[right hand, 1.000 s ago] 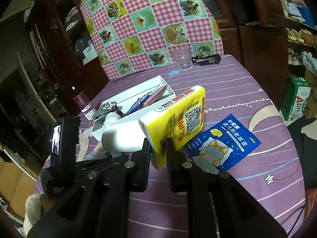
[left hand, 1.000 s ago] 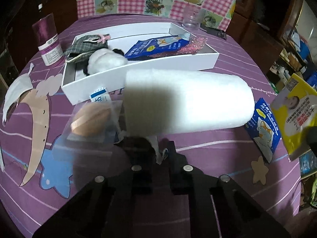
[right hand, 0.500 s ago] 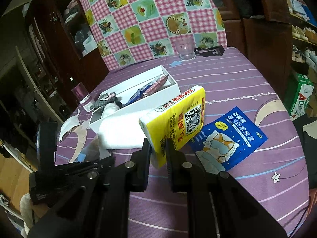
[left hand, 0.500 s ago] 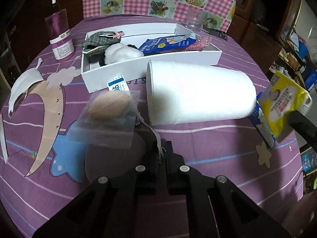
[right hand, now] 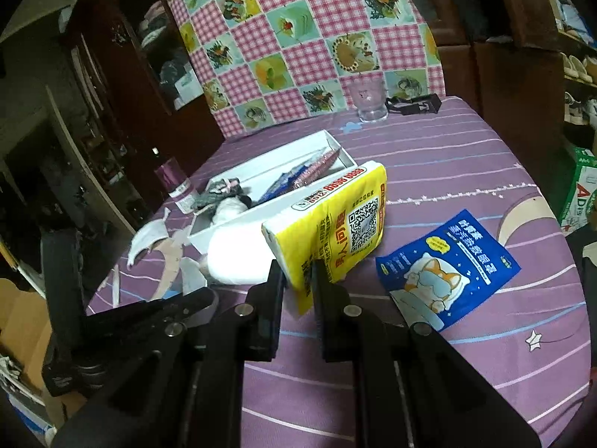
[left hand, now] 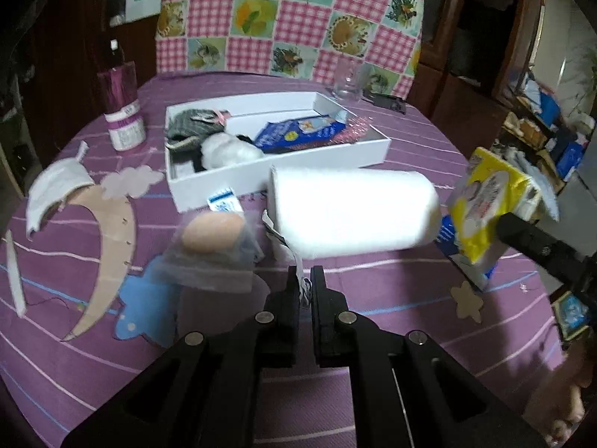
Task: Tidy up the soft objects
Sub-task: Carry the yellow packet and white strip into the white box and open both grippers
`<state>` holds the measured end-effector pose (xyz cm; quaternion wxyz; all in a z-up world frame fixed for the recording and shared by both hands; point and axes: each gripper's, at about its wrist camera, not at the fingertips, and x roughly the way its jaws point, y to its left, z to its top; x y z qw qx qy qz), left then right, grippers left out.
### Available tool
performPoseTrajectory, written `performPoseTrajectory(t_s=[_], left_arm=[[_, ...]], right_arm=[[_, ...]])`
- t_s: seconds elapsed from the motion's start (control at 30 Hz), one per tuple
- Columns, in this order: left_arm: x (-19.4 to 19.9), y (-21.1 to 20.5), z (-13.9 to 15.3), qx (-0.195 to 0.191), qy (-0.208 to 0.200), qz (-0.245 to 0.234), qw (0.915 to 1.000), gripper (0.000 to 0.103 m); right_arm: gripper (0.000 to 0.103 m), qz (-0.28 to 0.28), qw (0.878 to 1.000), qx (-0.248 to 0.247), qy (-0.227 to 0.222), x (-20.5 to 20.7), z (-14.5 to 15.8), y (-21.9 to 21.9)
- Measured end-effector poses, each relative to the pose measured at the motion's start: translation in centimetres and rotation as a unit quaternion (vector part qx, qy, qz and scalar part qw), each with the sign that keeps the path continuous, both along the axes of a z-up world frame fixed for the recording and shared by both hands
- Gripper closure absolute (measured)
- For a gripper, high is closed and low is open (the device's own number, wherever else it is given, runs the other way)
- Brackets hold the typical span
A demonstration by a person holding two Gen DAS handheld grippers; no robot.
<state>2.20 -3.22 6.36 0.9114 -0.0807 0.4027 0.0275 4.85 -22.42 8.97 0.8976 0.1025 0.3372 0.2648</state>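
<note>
One yellow tissue pack [right hand: 335, 227], one white roll [left hand: 350, 212], two blue packets [right hand: 447, 265].

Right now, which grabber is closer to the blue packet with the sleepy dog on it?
Right. The right gripper, pinching the yellow tissue pack, sits just beside the blue packet. The left gripper is beyond the white roll.

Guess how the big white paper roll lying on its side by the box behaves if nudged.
The big white paper roll lies on its side on the purple striped tablecloth, so a sideways nudge would probably set it rolling. It looks soft and light for its bulk, likely denting under the fingers. The white cardboard box right behind it should stop any roll that way.
</note>
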Motion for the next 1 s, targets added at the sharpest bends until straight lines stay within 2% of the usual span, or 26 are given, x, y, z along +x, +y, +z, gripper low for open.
performPoseTrajectory(t_s=[0.1, 0.27, 0.63, 0.8, 1.0], left_arm=[[0.3, -0.1, 0.4, 0.016, 0.0, 0.006, 0.9998, 0.099], [0.0, 0.4, 1.9, 0.027, -0.014, 0.017, 0.9994, 0.099], [0.8, 4.3, 5.0, 0.015, -0.025, 0.053, 0.9982, 0.099], [2.3, 6.9, 5.9, -0.008, -0.029, 0.072, 0.9969, 0.099], [6.0, 9.1, 6.9, -0.026, -0.025, 0.082, 0.9959, 0.099]], right_arm=[[0.087, -0.003, 1.0, -0.006, -0.003, -0.1, 0.4, 0.2], [0.086, 0.022, 0.999, -0.015, 0.023, 0.6, 1.6, 1.5], [0.087, 0.053, 0.998, -0.041, 0.009, 2.0, 5.7, 5.8], [0.087, 0.065, 0.997, -0.032, 0.017, 4.4, 6.6, 7.3], [0.086, 0.065, 0.995, -0.024, 0.076, 11.1, 5.8, 9.8]])
